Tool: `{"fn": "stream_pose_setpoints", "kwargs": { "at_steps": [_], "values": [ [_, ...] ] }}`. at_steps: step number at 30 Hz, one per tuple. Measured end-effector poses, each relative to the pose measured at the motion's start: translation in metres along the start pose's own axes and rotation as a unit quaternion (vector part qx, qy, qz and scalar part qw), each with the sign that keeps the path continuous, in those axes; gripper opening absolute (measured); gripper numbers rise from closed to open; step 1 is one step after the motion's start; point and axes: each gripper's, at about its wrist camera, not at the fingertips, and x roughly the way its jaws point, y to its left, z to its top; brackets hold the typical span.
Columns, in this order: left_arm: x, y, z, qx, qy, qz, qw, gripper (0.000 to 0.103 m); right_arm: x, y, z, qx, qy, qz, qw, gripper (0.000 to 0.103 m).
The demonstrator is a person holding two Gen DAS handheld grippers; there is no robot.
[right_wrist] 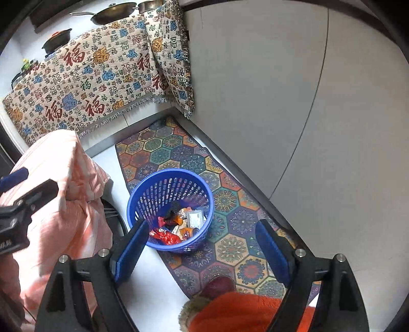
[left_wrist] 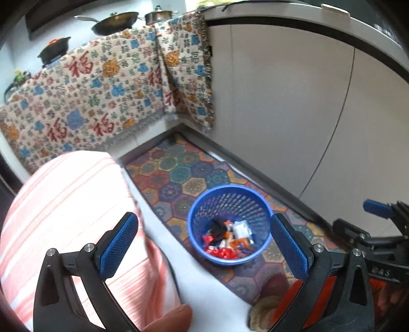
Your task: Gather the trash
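Trash (left_wrist: 230, 240) of crumpled red, orange, white and black wrappers is seen lying at the bottom of a blue perforated basket (left_wrist: 196, 217), which stands on a hexagon-patterned rug (left_wrist: 179, 173) on the floor. Both tongs are held above it, pointed down: the left tongs (left_wrist: 204, 247) are spread wide with nothing between the pads, and the right tongs (right_wrist: 202, 250) are likewise parted and empty. A pink striped cloth bundle (right_wrist: 64, 178) is seen left of the basket. A patterned cloth (left_wrist: 89, 92) is draped over the counter behind, where pans (left_wrist: 115, 23) are set.
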Motion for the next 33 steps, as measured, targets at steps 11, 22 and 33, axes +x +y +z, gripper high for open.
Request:
{"fn": "stream_pose_setpoints", "kwargs": {
  "at_steps": [11, 22, 33],
  "values": [
    [0.000, 0.006, -0.011, -0.013, 0.058, 0.011, 0.9982, 0.102, -0.020, 0.012, -0.003, -0.003, 0.003, 0.026, 1.000, 0.087],
    [0.000, 0.014, -0.012, -0.031, 0.062, 0.000, 0.9976, 0.102, -0.027, 0.025, -0.004, -0.019, 0.002, 0.030, 0.999, 0.087],
    [-0.001, 0.016, -0.013, -0.033, 0.067, -0.003, 0.9972, 0.102, -0.028, 0.028, -0.004, -0.025, 0.003, 0.032, 0.999, 0.087]
  ]
}}
